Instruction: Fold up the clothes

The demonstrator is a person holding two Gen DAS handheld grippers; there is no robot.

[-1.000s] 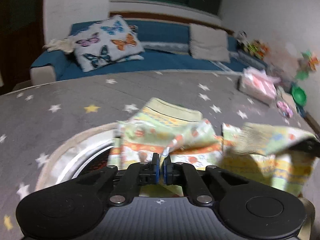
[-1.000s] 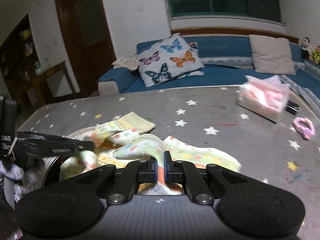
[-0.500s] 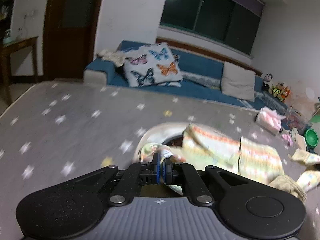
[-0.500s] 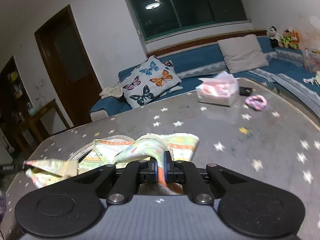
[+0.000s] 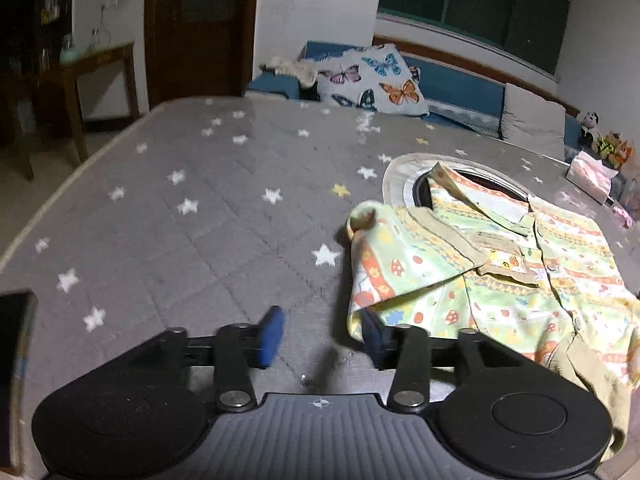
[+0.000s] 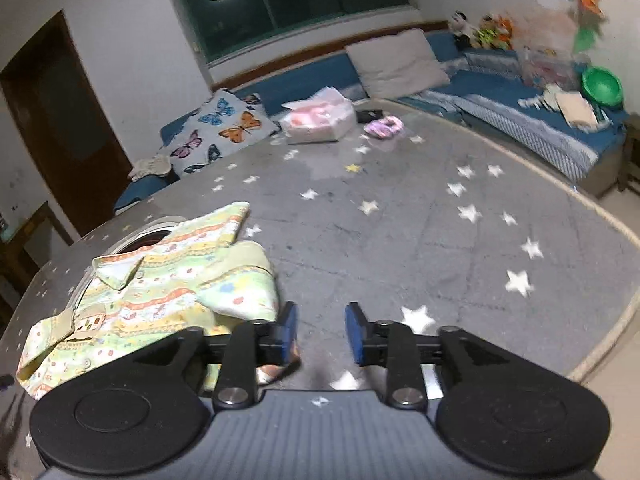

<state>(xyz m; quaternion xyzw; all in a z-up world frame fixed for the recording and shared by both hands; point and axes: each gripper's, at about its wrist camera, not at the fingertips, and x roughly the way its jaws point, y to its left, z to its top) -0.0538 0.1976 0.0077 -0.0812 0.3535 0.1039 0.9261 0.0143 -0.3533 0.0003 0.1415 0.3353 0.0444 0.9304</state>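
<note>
Both your grippers are spread and empty: the printed shirt point(image 5: 500, 264) lies at two o'clock of your left gripper point(image 5: 322, 338), ten o'clock of your right gripper point(image 6: 320, 330).

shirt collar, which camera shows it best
The left wrist view. The shirt lies close and sharp there, its collar spread open with the buttons below visible. The right wrist view shows the same shirt from the side, with the collar smaller and slightly blurred.
</note>
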